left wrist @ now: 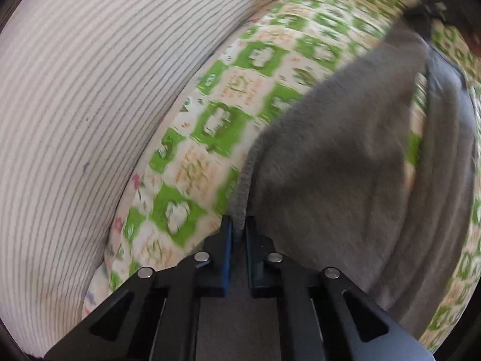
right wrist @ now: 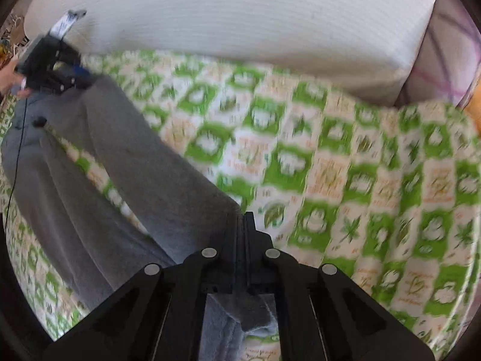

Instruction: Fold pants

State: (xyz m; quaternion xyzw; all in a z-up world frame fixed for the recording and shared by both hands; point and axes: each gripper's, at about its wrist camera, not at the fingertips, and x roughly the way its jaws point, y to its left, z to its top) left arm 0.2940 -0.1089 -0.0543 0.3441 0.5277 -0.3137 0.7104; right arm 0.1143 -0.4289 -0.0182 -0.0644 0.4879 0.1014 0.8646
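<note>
Grey fleece pants (left wrist: 345, 162) lie stretched across a green and white patterned bedspread (left wrist: 216, 126). My left gripper (left wrist: 239, 225) is shut on one edge of the grey fabric, which shows pinched between its blue pads. In the right wrist view the pants (right wrist: 120, 162) run from the lower middle up to the left, and my right gripper (right wrist: 242, 222) is shut on their near end. The left gripper (right wrist: 51, 63) also shows at the far left of that view, gripping the far end of the pants. The right gripper (left wrist: 433, 3) appears at the top right of the left wrist view.
A large white striped pillow (left wrist: 90, 96) lies against the bedspread on the left; in the right wrist view the pillow (right wrist: 240, 15) fills the top. A hand (right wrist: 9, 75) holds the left gripper. A thin black cable (right wrist: 18, 150) hangs over the pants.
</note>
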